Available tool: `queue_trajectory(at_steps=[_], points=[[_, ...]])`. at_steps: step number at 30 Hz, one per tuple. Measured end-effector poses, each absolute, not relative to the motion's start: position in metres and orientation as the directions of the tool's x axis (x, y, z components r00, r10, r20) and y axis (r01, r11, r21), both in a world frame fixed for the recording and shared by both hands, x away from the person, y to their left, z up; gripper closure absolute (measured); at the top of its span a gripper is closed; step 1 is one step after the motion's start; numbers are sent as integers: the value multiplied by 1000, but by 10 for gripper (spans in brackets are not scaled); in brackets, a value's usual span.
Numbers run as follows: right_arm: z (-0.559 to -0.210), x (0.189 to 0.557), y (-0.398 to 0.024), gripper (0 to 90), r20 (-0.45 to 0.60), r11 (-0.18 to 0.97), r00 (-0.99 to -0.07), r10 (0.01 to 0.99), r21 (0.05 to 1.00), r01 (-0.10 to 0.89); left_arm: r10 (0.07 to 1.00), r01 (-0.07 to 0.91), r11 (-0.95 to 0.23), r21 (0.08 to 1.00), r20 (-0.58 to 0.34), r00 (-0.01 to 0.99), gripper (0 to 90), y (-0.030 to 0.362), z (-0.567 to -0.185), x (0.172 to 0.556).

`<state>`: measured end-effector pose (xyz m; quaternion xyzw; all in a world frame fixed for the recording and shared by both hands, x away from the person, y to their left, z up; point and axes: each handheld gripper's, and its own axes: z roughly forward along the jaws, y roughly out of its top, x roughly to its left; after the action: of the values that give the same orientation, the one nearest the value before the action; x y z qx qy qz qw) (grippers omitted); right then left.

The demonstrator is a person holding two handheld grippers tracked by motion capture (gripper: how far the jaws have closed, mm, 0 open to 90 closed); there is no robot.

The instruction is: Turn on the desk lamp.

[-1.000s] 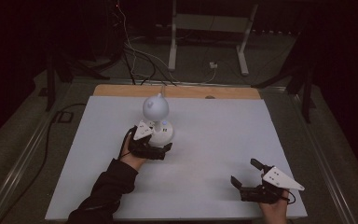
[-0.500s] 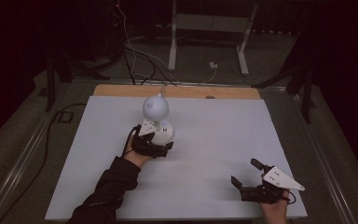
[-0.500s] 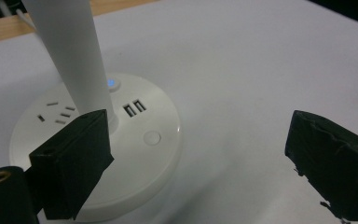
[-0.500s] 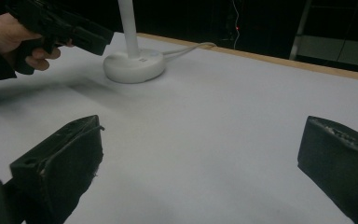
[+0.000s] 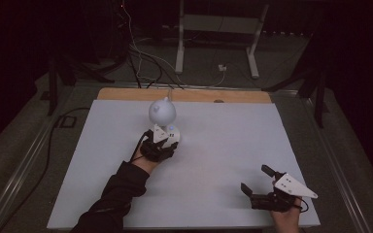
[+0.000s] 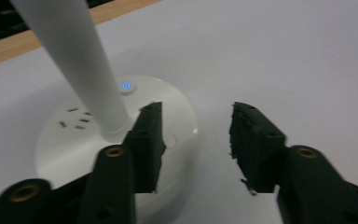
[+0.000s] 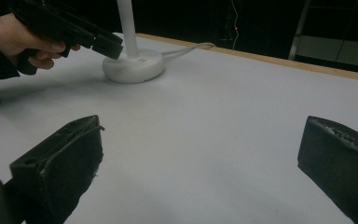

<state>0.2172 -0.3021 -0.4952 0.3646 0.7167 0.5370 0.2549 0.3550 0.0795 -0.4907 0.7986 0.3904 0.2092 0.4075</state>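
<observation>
A white desk lamp stands at the table's middle back, with a round head (image 5: 162, 111) above a round base (image 5: 174, 136). My left gripper (image 5: 163, 143) is at the base's near side. In the left gripper view it (image 6: 193, 140) is open: one jaw hangs over the base (image 6: 70, 140) beside the stem (image 6: 74, 60), the other is over bare table. A blue power light (image 6: 127, 86) glows on the base. My right gripper (image 5: 256, 178) rests open near the front right edge, with nothing between its jaws (image 7: 200, 154). It looks at the lamp base (image 7: 133, 67) and the left gripper (image 7: 107, 44).
The white table top (image 5: 223, 145) has a wooden strip (image 5: 194, 95) along its back edge. The lamp's white cable (image 7: 186, 48) runs off the back. Cables and a metal stand (image 5: 218, 29) are on the floor behind the table.
My left gripper has crept slightly forward and right, closer over the lamp base. The lamp and the right gripper have stayed where they were.
</observation>
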Motion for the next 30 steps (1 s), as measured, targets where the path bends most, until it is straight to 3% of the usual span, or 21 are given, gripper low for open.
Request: queue_trajectory(at_steps=[5,13,30], points=[[-495,217,-302,2,26,158,-603,797,955,250,807,470,-353,809,10,590,744,79,-492,358],[-495,217,-302,2,26,159,-604,797,955,251,809,470,-365,804,24,587,900,80,-494,364],[-495,217,-302,2,27,158,-603,797,955,252,818,466,-393,793,71,570,900,79,-504,373]])
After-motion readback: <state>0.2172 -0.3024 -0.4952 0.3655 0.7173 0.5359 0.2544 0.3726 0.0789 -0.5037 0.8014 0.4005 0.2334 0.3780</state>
